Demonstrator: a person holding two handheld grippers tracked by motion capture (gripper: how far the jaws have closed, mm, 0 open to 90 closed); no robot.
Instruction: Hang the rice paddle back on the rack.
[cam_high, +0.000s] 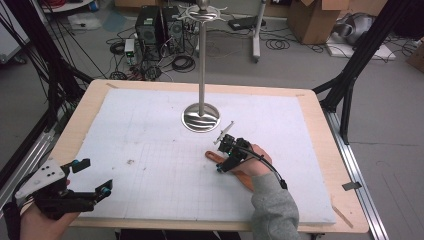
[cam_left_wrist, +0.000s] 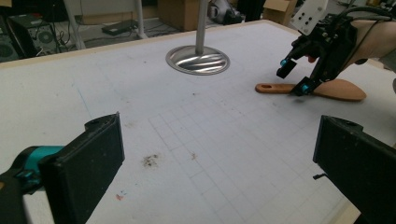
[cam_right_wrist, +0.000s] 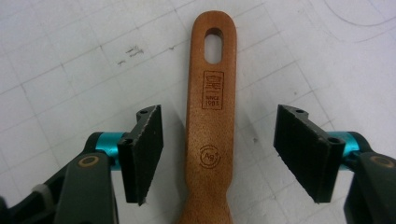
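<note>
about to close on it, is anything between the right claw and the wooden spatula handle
Nothing visible. The right claw straddles the wooden spatula handle, its pads apart from the wood on both sides, with bare white mat in the gaps.

Metal stand (cam_high: 201, 75) rising from round base on white gridded mat (cam_high: 150, 150) covering wooden worktop (cam_high: 320, 130); computer towers (cam_high: 150, 32) sitting behind.

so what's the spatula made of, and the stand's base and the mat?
Spatula: looks like wood, reddish-brown and smooth, with visible grain and burned-in stamps on the handle.
Stand base: seemingly metal, polished, mirror-like with wavy reflections; its pole looks the same.
Mat: white, matte, printed with a faint grid, some smudges; possibly foam board or a soft sheet, hard to tell. It lies on a light wooden table.
</note>
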